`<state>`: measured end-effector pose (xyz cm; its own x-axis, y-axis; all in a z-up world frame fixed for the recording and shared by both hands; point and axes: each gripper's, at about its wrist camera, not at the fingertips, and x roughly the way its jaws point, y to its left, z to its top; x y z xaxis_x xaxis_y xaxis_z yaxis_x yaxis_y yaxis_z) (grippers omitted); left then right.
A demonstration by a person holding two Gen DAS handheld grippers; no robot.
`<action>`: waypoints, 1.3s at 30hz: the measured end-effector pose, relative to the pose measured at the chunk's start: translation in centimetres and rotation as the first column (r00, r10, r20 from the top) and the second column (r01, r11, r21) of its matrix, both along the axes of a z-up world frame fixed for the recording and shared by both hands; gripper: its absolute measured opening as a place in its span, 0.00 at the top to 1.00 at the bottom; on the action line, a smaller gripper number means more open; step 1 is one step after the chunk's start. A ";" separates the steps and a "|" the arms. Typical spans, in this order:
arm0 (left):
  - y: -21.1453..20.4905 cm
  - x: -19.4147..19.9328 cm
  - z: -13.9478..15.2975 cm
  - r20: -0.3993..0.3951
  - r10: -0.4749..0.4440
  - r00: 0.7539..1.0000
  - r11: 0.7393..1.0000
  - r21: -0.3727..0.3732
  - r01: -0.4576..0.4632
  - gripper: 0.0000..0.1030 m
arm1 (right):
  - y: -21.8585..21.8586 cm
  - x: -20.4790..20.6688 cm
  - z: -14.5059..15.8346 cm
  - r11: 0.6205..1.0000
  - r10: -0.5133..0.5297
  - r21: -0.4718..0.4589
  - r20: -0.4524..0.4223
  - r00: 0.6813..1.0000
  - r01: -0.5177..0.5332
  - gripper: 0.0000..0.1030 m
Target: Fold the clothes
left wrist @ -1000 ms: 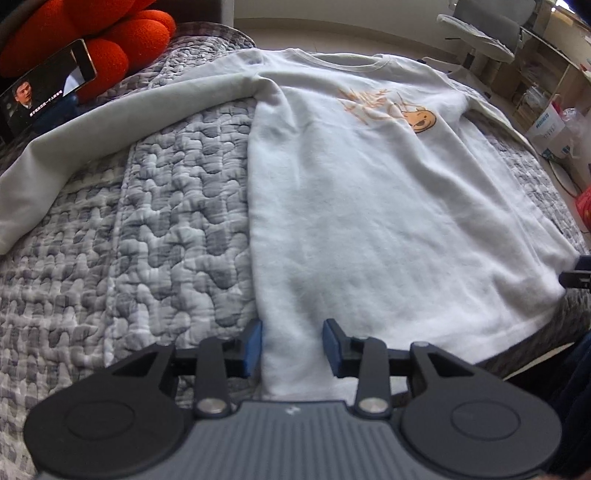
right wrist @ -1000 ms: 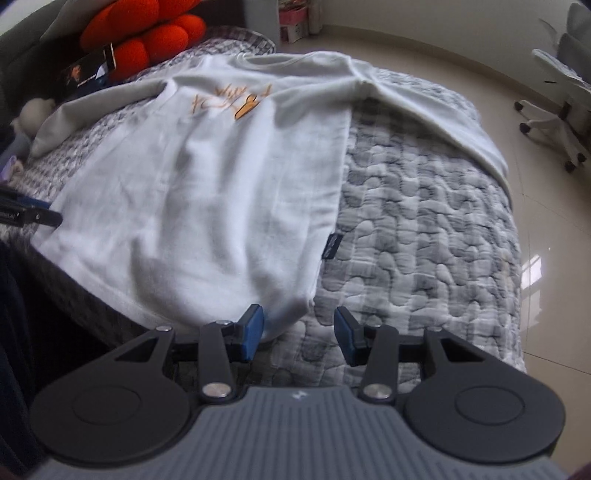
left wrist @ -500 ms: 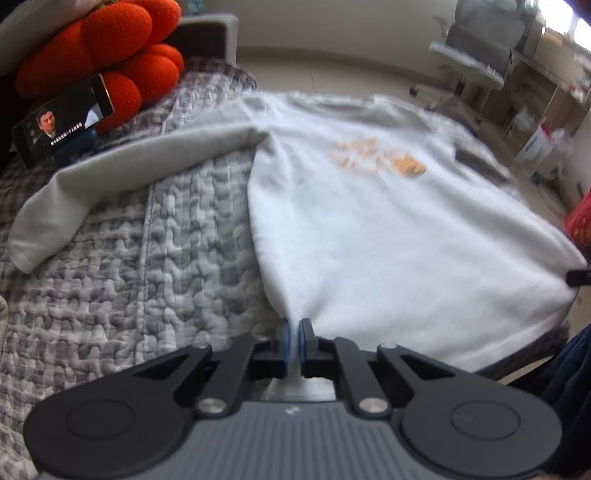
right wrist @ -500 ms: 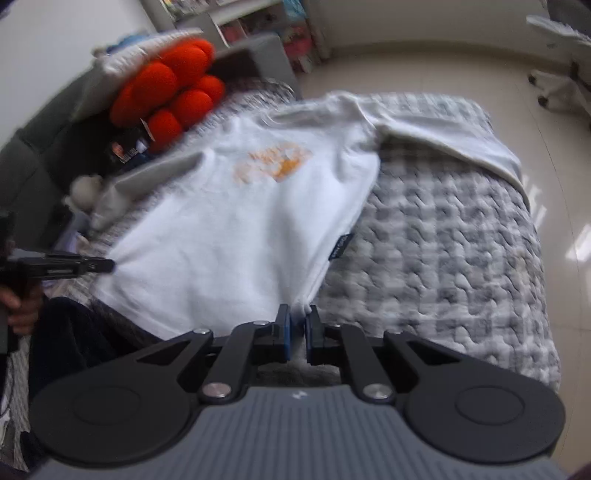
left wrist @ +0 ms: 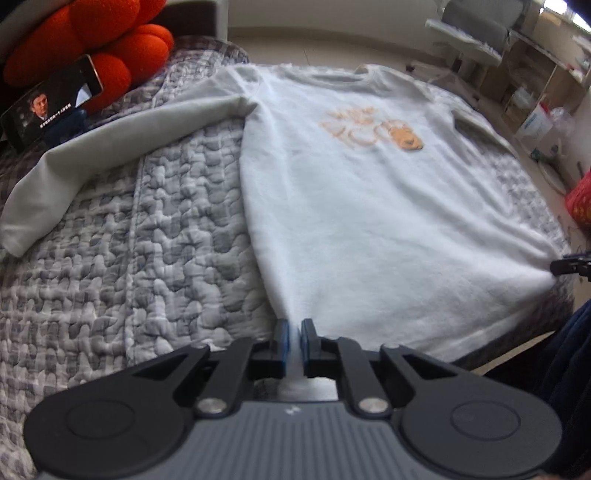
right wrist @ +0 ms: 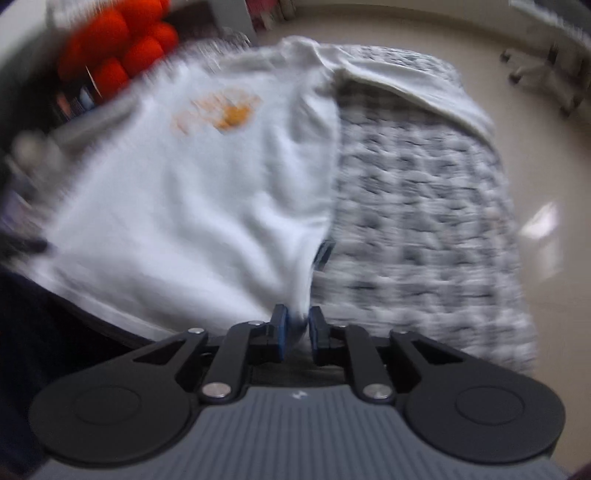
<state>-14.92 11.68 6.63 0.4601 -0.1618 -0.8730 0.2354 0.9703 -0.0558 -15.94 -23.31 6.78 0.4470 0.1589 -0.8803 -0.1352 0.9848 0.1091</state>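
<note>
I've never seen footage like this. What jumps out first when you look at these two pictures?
A white long-sleeved shirt with an orange print on its chest lies spread face up on a grey quilted bedspread. The left gripper and the right gripper each pinch a bottom corner of its hem. At the bed's far left corner sit bright orange-red cushions and a propped phone playing a video.

1. Setting: a lived-in room of a home, a bedroom doubling as a study.
2. Bed with grey quilted cover [left wrist: 122, 266], directly ahead of the tongs and spreading to both sides.
3. Orange plush cushion [left wrist: 92, 40], far left, at the head of the bed.
4. Phone [left wrist: 51, 105] propped beside the cushion, screen lit.
5. Swivel chair [left wrist: 476, 26], far right, on a pale glossy floor [right wrist: 535, 155].
6. Wooden shelving [left wrist: 535, 70] with household clutter, far right.
</note>
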 end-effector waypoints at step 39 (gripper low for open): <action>-5.4 22.0 -2.8 0.223 0.088 0.971 0.996 -0.002 -0.089 0.57 | 0.2 26.9 0.5 0.980 0.078 -0.200 0.399 0.914 0.004 0.96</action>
<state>7.04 6.31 3.78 0.6552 -0.1053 -0.7480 0.1542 0.9880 -0.0040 10.97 -23.07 7.26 0.7667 0.0285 -0.6414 -0.1641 0.9746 -0.1528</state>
